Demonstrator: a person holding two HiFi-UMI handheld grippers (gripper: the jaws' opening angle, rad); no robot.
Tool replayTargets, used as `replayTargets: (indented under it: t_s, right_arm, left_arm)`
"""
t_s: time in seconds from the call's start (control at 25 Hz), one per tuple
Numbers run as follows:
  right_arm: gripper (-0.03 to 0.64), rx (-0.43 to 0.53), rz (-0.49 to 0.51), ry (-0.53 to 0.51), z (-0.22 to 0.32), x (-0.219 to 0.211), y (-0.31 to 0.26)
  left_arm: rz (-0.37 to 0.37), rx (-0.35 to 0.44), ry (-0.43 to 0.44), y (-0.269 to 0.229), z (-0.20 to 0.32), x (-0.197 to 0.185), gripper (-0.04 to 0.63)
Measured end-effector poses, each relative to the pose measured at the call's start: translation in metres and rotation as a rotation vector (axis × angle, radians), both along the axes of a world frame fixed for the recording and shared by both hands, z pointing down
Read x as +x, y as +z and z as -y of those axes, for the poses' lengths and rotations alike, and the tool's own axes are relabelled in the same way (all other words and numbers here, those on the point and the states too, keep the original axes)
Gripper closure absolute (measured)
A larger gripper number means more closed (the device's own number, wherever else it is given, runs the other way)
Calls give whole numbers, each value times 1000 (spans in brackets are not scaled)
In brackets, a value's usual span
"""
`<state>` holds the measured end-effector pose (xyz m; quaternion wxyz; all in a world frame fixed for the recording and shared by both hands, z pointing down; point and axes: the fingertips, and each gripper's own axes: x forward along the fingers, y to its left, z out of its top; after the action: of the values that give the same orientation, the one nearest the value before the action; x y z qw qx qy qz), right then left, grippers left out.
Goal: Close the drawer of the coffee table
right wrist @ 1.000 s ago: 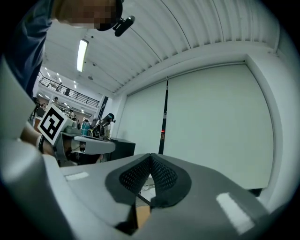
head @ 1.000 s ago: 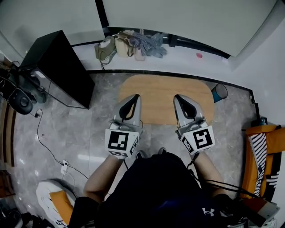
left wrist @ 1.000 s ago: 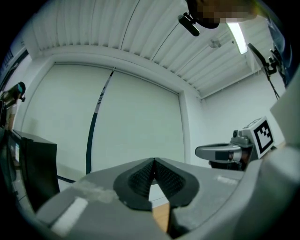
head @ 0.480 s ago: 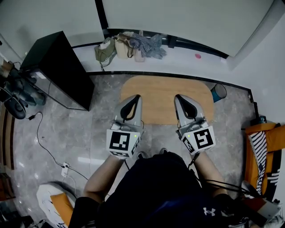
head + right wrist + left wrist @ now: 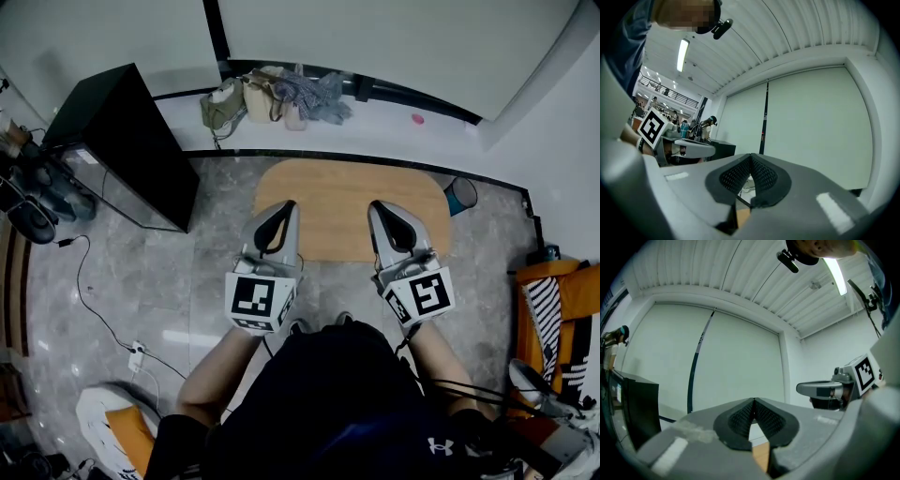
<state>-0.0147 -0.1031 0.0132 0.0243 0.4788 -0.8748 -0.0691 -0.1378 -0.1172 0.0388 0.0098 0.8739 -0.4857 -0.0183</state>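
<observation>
Left gripper point(image 5: 281, 206) and right gripper point(image 5: 380, 206): both closed tight, empty, level over the coffee table point(image 5: 347, 183) near edge. I can't see the drawer under the top. I expect a rigid, easy-sliding front; push its middle squarely.

Seen from above, the desk point(image 5: 352, 187) lies just ahead of the person, with the left claw point(image 5: 280, 208) and right claw point(image 5: 385, 210) side by side over its near edge. A cabinet point(image 5: 122, 141) stands to its left and a bin point(image 5: 460, 195) at its right end. Bags point(image 5: 277, 94) sit on the ledge point(image 5: 403, 133) behind it.
</observation>
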Motion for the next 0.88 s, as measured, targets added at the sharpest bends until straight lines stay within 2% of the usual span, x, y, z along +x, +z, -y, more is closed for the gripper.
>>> replayTargets:
  t_s: [0.88]
  right_arm:
    - [615,-38,23,41,-4,11,9]
  left_arm:
    - [-19,-44,16,11,2,1,594]
